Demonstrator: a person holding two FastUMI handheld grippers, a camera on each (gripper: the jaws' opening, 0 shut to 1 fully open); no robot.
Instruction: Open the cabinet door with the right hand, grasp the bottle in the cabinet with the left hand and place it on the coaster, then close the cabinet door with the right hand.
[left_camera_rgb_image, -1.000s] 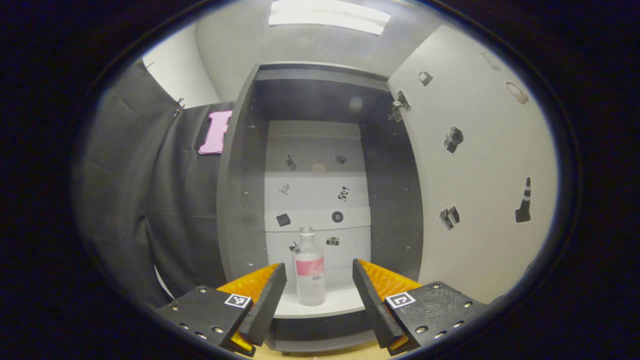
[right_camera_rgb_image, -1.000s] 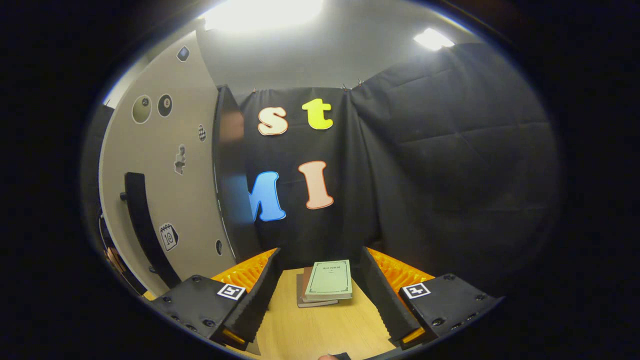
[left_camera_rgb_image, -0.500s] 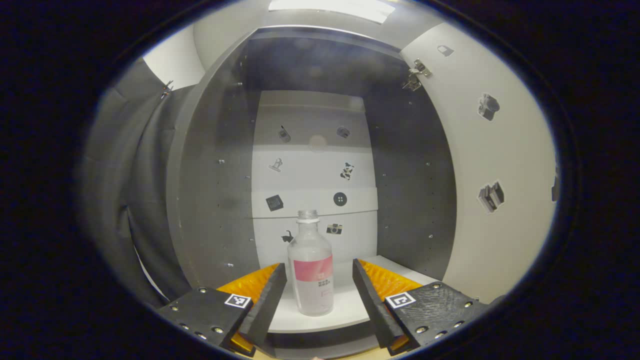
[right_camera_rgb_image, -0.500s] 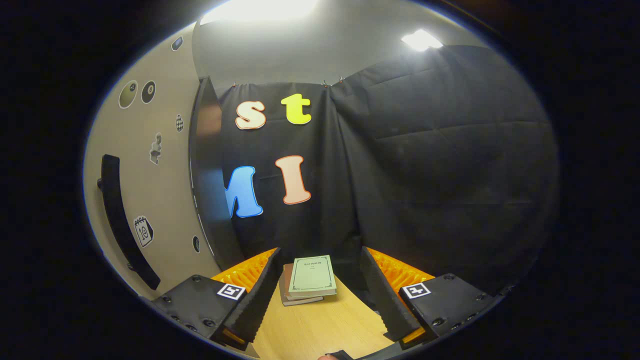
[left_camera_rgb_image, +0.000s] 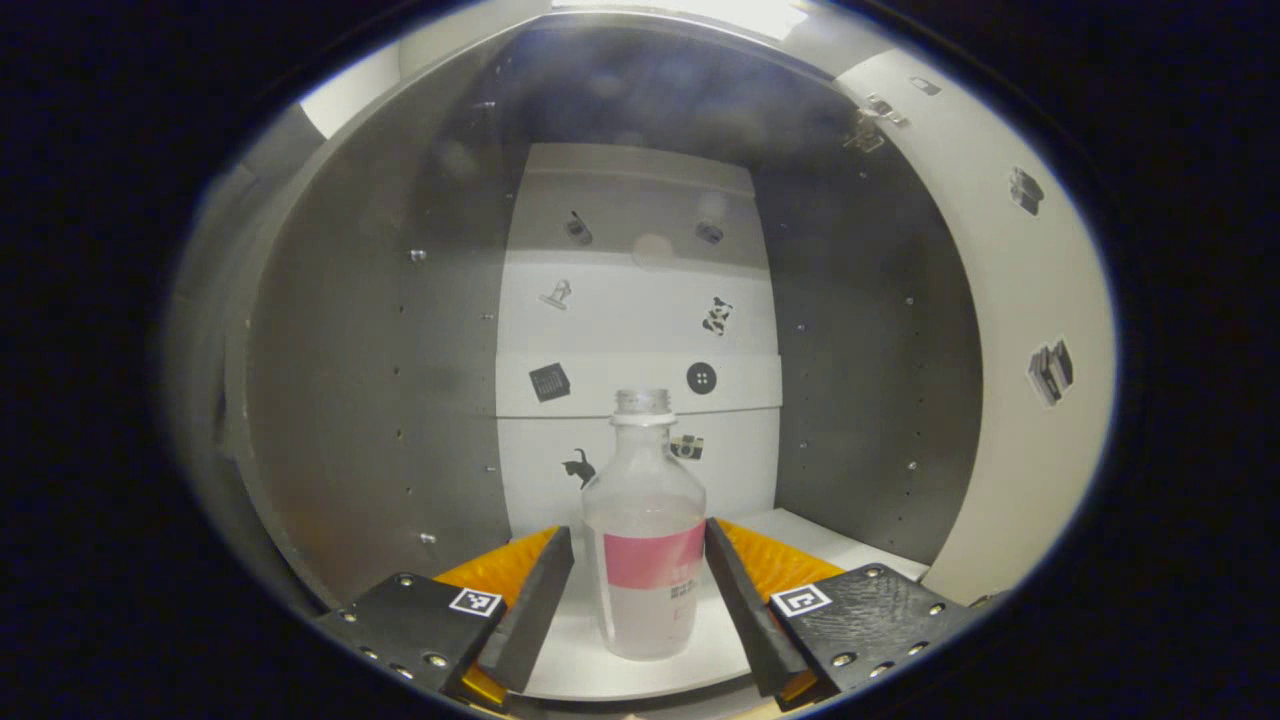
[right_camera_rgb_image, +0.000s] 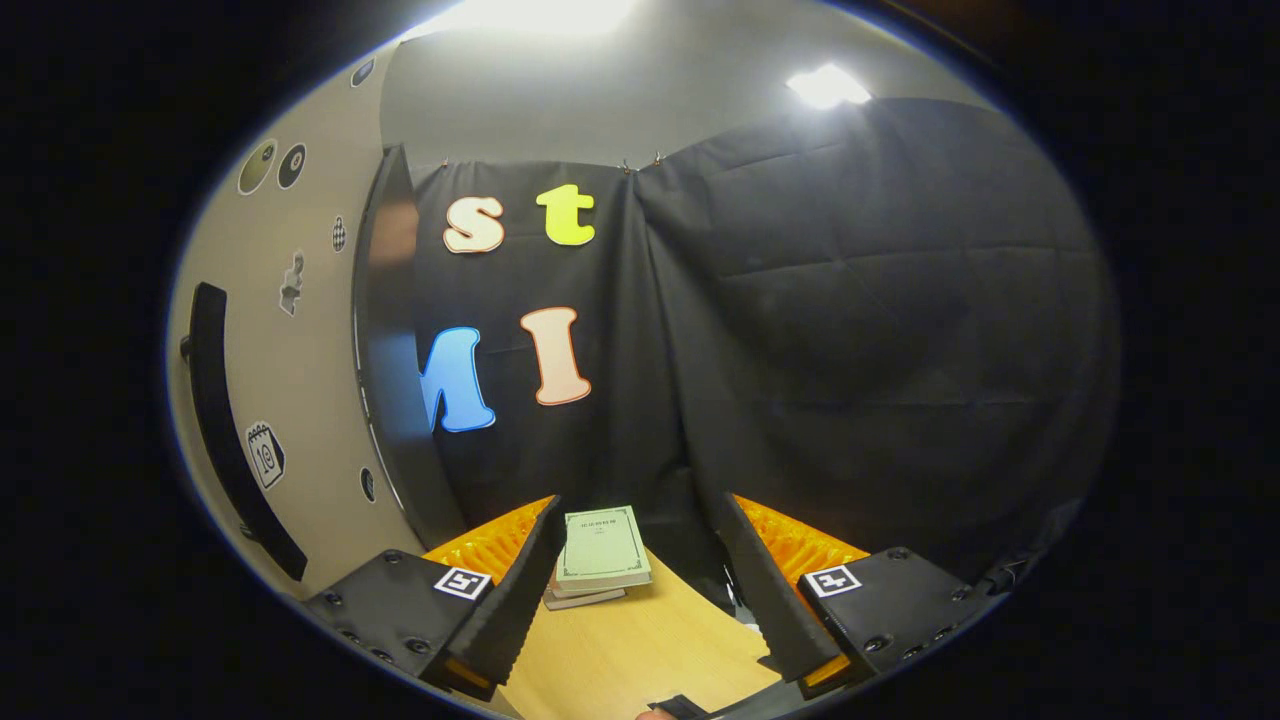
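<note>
Since a second ago, the left gripper (left_camera_rgb_image: 637, 590) has pushed deep into the cabinet (left_camera_rgb_image: 350, 380), so the bottle (left_camera_rgb_image: 645, 530) now stands large at lower centre between its spread, released fingers, on the white shelf (left_camera_rgb_image: 590, 665). The right finger looks just beside the label, so a skewed closing could tip the light bottle over. Level and pointing straight in, it is not yet clamped. The right gripper (right_camera_rgb_image: 635, 590) hangs open over the wooden table (right_camera_rgb_image: 640, 660), books (right_camera_rgb_image: 600, 555) beyond it, the door (right_camera_rgb_image: 300, 400) swung wide at left.
</note>
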